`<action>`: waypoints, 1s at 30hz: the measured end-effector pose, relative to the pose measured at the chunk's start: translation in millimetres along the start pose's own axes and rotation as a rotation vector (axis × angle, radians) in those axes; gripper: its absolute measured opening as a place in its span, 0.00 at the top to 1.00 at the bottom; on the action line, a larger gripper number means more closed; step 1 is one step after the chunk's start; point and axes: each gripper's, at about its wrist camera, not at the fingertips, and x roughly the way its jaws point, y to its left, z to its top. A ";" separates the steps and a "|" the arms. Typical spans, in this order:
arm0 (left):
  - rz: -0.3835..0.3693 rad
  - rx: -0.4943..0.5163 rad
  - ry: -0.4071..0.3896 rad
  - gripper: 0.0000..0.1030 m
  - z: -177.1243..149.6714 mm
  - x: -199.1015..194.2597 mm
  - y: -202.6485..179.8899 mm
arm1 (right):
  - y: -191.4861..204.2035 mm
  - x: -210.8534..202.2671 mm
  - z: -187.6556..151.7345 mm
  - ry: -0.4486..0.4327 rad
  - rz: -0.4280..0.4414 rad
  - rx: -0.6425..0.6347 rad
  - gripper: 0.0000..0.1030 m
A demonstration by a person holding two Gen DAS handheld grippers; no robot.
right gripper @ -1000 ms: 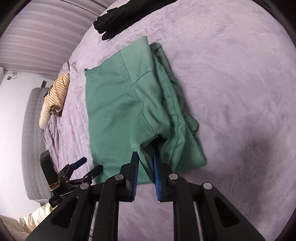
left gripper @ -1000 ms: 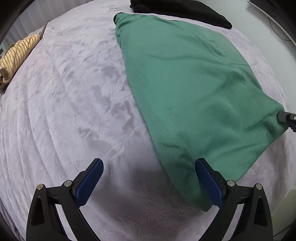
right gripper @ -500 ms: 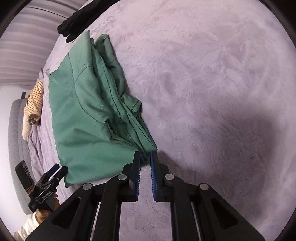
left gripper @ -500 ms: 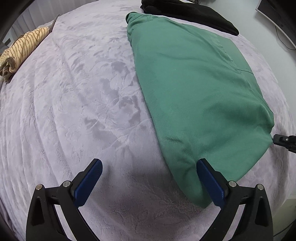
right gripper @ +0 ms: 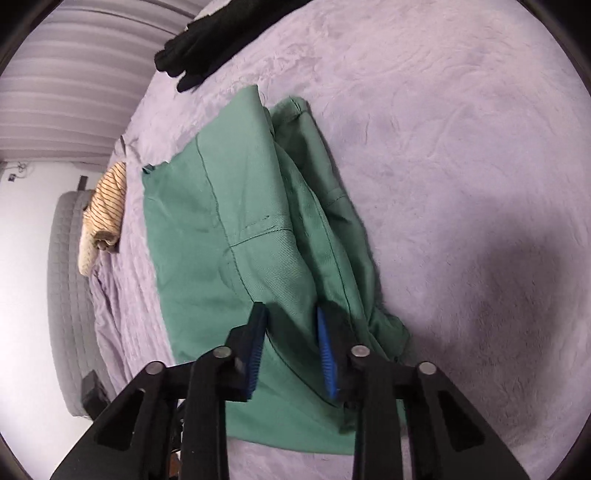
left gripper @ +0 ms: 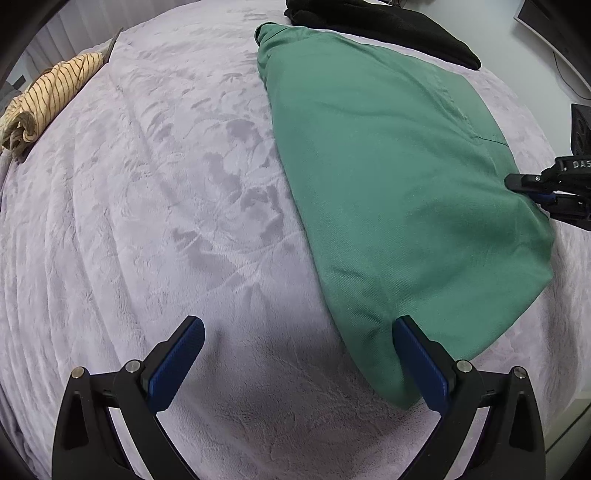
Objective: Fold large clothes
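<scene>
A green garment (left gripper: pixel 388 177) lies folded on the lilac plush bed cover (left gripper: pixel 166 221). It also shows in the right wrist view (right gripper: pixel 229 258), with loose folds along its right side. My left gripper (left gripper: pixel 299 354) is open and empty, hovering over the garment's near corner, its right finger above the cloth edge. My right gripper (right gripper: pixel 291 350) is open, its jaws apart just above the garment's near edge, holding nothing. It also shows at the right edge of the left wrist view (left gripper: pixel 546 188), over the garment's right edge.
A black garment (left gripper: pixel 380 26) lies at the far end of the bed, also in the right wrist view (right gripper: pixel 207 40). A yellow striped garment (left gripper: pixel 48 96) lies rolled at the far left. A grey headboard (right gripper: pixel 66 295) borders the bed.
My right gripper has opened and let go of the green garment's edge, then moved back over the cloth. The left gripper has drifted slightly and stays open.
</scene>
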 end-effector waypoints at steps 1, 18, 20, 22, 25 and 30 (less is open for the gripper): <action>-0.002 0.000 -0.002 0.00 0.2 -0.4 -0.2 | 4.2 3.5 2.0 -0.003 -0.048 -0.035 0.93; -0.025 -0.030 0.043 0.00 -4.7 -8.8 6.9 | 28.3 -51.5 -35.8 -0.119 -0.101 -0.168 0.97; -0.031 -0.040 0.050 0.00 -6.1 -4.2 7.8 | 23.8 -34.1 -48.9 -0.069 -0.157 -0.174 0.97; -0.051 -0.066 0.067 0.00 -4.6 -0.5 9.3 | 2.8 -12.1 -58.1 -0.017 -0.195 -0.123 0.98; -0.046 -0.069 0.072 0.00 -3.6 -0.7 8.0 | -18.9 3.7 -66.3 0.007 -0.165 -0.053 1.00; -0.034 -0.086 0.085 0.00 -5.4 -6.5 7.2 | -10.4 -14.9 -73.7 0.007 -0.199 -0.068 0.97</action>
